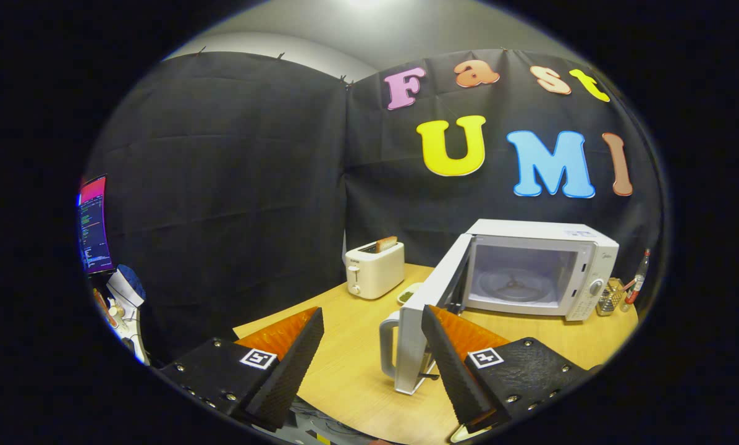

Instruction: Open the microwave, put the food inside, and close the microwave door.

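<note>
A white microwave (542,266) stands on the wooden table (357,364), beyond my fingers and to the right. Its door (428,309) is swung wide open toward me, with its handle (387,346) just ahead of my right finger. The cavity shows a bare glass turntable (513,285). A small dish with food (408,293) sits on the table between the toaster and the open door, partly hidden by the door. My gripper (372,321) is open, with nothing between its fingers, hovering over the table's near edge.
A white toaster (374,269) with a slice of bread sticking up stands at the back of the table, left of the microwave. A small wire rack (610,296) and a bottle (640,272) stand right of the microwave. A monitor (93,225) glows far left.
</note>
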`<state>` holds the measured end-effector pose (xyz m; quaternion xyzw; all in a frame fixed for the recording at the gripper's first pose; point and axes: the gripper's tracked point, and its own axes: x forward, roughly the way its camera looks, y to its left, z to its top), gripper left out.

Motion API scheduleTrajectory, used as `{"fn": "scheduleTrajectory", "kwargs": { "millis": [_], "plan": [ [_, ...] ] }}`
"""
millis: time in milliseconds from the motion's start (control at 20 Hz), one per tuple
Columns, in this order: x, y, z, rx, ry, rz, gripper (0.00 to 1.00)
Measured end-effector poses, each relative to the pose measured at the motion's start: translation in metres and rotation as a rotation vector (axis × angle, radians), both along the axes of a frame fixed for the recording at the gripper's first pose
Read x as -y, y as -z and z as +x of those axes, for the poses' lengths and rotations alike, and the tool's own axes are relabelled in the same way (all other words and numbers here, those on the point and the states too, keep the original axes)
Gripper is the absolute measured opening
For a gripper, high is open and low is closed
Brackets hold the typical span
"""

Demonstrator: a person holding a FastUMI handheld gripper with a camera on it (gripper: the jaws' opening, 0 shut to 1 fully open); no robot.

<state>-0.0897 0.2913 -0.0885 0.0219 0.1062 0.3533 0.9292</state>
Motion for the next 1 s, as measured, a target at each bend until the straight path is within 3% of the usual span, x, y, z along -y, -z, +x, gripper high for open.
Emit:
{"fn": "scheduleTrajectory", "kwargs": {
  "millis": [550,1000],
  "plan": [
    [0.105,0.014,0.036,-0.024,0.260,-0.046,0.97],
    [0.163,0.078,0.049,-0.147,0.369,-0.148,0.97]
  ]
}}
